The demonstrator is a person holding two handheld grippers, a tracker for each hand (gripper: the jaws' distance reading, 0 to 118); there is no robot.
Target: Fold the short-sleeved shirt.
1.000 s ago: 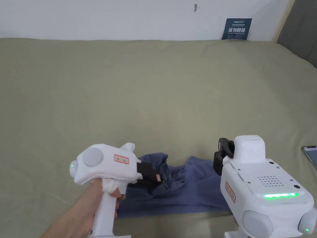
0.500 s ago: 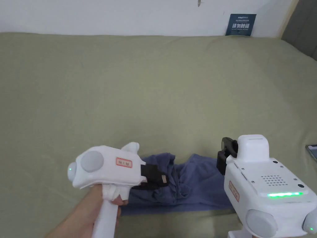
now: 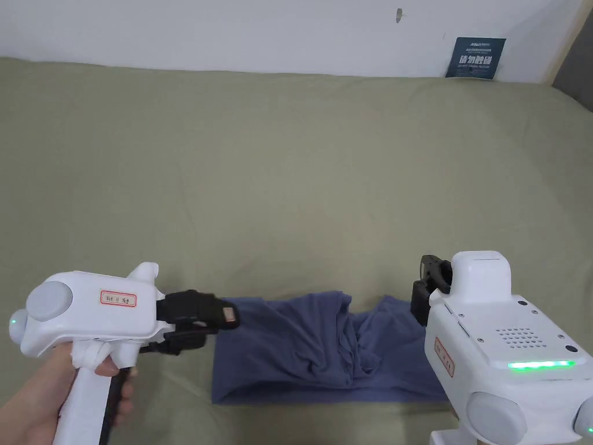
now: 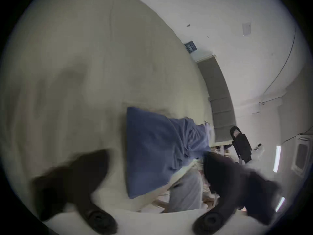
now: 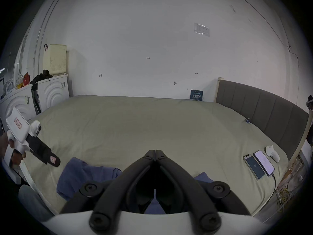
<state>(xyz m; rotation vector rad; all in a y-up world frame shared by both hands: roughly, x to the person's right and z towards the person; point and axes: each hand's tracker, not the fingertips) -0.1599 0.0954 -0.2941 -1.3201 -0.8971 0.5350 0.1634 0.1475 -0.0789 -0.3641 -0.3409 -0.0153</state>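
Left claw gapes beside shirt edge, touching nothing.

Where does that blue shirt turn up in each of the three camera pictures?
Head view: blue shirt at bottom centre, between the two grippers.
Left gripper view: right of centre, lying on the bed.
Right gripper view: low, behind its own shut jaws.
Shared landmark: the dark sign against the wall.

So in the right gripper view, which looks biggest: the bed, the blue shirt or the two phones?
1. bed
2. blue shirt, partly hidden behind the gripper's jaws
3. two phones, about alike, so no ranking between them
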